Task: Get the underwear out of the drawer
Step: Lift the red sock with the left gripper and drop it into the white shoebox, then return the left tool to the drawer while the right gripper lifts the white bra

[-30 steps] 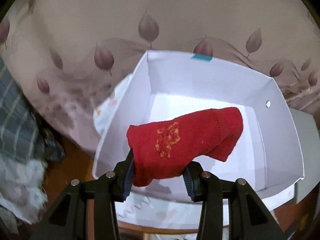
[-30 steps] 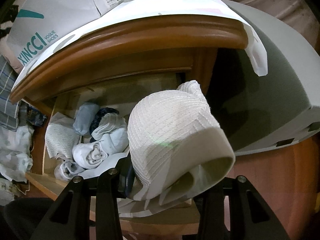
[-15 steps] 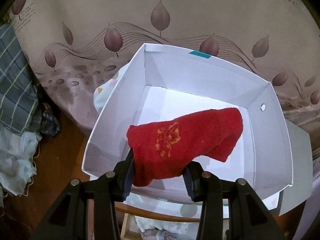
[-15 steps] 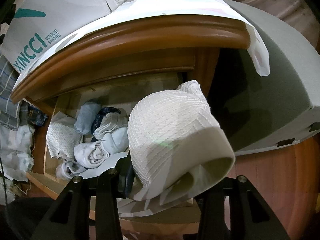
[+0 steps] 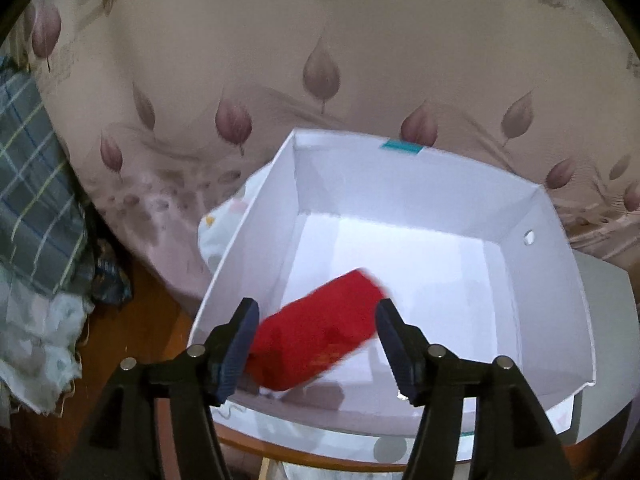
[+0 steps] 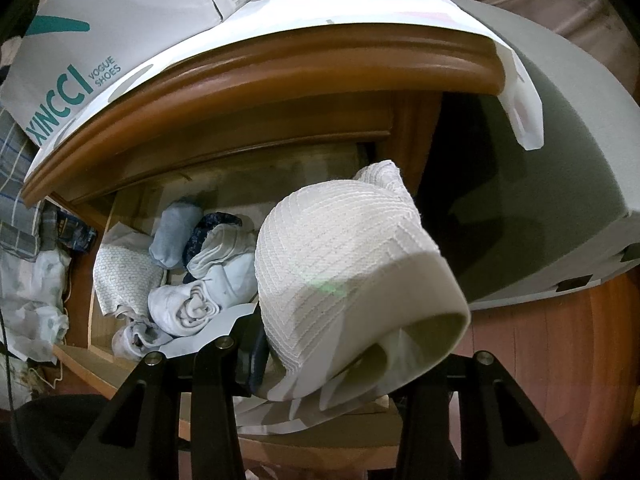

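Observation:
In the left wrist view my left gripper (image 5: 316, 312) hovers over the near edge of an open white box (image 5: 400, 184), and its jaws are opening. The red underwear (image 5: 320, 332) lies blurred between them, dropping into the box; the right pad stands clear of it. In the right wrist view my right gripper (image 6: 340, 360) is shut on rolled white ribbed underwear (image 6: 344, 248), held above the open wooden drawer (image 6: 80, 356). Its right finger is hidden behind the cloth. Several rolled pale garments (image 6: 188, 304) remain in the drawer.
The white box sits on a wooden nightstand top (image 6: 320, 64) covered by a white sheet; its printed outside (image 6: 100, 40) shows in the right wrist view. A leaf-patterned bedspread (image 5: 320, 60) lies behind, plaid cloth (image 5: 32, 200) to the left, a grey panel (image 6: 560, 160) to the right.
My left gripper's jaws have spread apart and the red underwear has slipped down from their grip toward the box floor. The right gripper and its white underwear have not moved.

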Demonstrator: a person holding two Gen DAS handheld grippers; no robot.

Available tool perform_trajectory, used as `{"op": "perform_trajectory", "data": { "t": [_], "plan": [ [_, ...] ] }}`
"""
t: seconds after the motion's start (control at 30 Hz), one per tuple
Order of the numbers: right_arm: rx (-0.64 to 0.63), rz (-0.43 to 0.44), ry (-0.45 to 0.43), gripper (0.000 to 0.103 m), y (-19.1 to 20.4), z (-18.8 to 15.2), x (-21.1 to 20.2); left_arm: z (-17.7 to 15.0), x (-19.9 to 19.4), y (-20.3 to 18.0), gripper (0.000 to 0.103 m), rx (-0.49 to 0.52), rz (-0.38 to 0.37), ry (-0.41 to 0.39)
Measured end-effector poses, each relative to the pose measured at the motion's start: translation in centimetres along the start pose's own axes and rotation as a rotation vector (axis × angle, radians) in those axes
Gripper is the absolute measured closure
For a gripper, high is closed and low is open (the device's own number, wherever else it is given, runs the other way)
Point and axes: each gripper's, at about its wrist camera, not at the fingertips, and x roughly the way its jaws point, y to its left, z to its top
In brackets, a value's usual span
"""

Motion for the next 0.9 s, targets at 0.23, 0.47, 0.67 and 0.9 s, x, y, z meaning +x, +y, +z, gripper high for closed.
{"op": "perform_trajectory", "data": {
  "t": [0.23, 0.47, 0.67, 0.9],
  "plan": [
    [-0.004, 0.0, -0.01, 0.064, 0.1, 0.0, -0.2, -1.7, -4.1, 0.4, 0.04, 0.034, 0.017, -0.116],
    [-0.01, -0.016, -0.028, 0.064, 0.5, 0.0, -0.2, -7.6, -6.2, 3.1, 0.04, 0.035, 0.043, -0.133],
    [-0.023, -0.033, -0.034, 0.064, 0.7, 0.0, -0.1, -13.9, -5.3, 5.6, 0.04, 0.049, 0.093, -0.116],
    [-0.049, -0.048, -0.041, 0.064, 1.3, -0.1, 0.1, -19.3, -0.4, 8.2, 0.04, -0.051, 0.145, -0.041]
  ]
}}
